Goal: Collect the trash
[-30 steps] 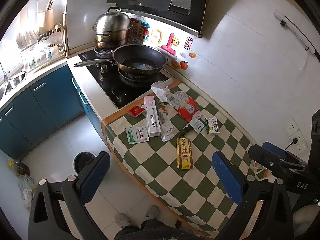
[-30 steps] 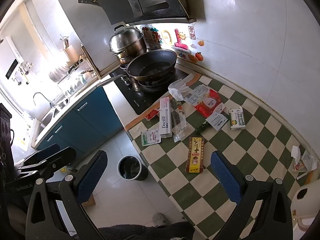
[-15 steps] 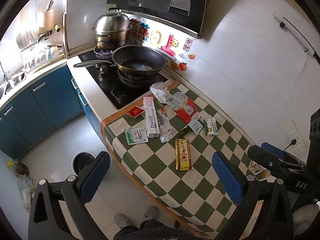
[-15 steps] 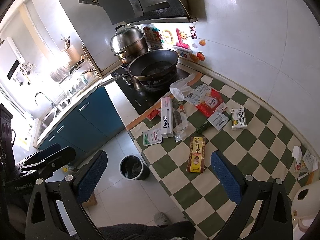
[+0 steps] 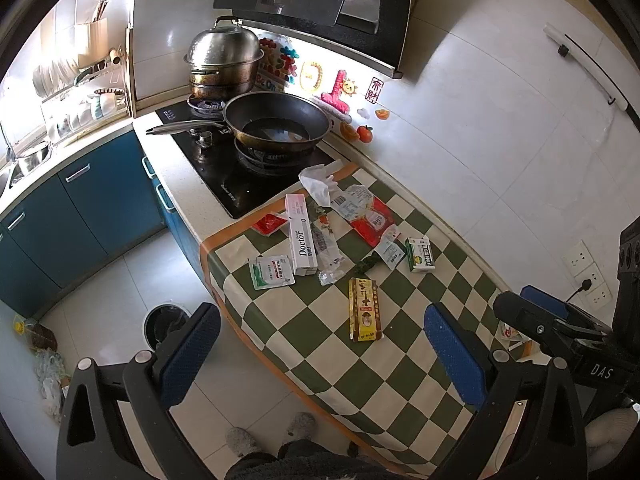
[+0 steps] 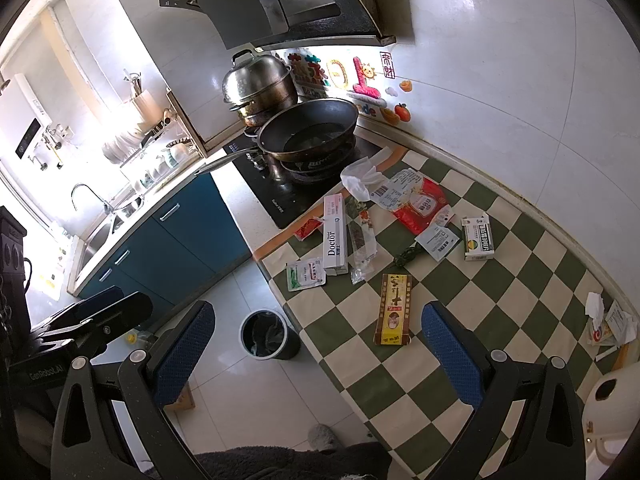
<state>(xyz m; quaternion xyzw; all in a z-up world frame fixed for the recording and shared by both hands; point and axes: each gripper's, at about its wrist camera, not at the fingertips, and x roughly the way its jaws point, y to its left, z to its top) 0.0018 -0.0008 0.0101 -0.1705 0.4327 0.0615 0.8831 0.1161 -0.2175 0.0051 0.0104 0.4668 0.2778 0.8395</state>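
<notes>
We hold both grippers high above the bench (image 5: 400, 376), which carries a green-and-cream checkered cloth. Left gripper (image 5: 320, 354): jaws spread wide, nothing between the blue pads. Right gripper (image 6: 316, 354): likewise released and empty.

Trash lies scattered on the cloth, none collected yet by our reading: yellow carton (image 6: 394, 309) nearest us, white "Doctor" box (image 6: 335, 236), green-and-white sachet (image 6: 306, 275) near the bench edge, clear wrapper (image 6: 362, 250), red packet (image 6: 420, 205), crumpled tissue (image 6: 360, 178) just beside the hob, small green-and-white box (image 6: 477, 238). More paper scraps (image 6: 610, 320) sit at the far right end. The bin (image 6: 266, 334) stands on the floor below the bench edge, lined, well apart from both grippers.

Risks, as we judge them:
- Flat sachets and cartons may slip from the pads; thin edges give little purchase.
- Pinching could catch the cloth and drag neighbours off the bench.
- The tissue touches the hob rim near the wok (image 6: 310, 130); a careless reach could knock the handle.
- A drop from this height may miss the bin.
</notes>
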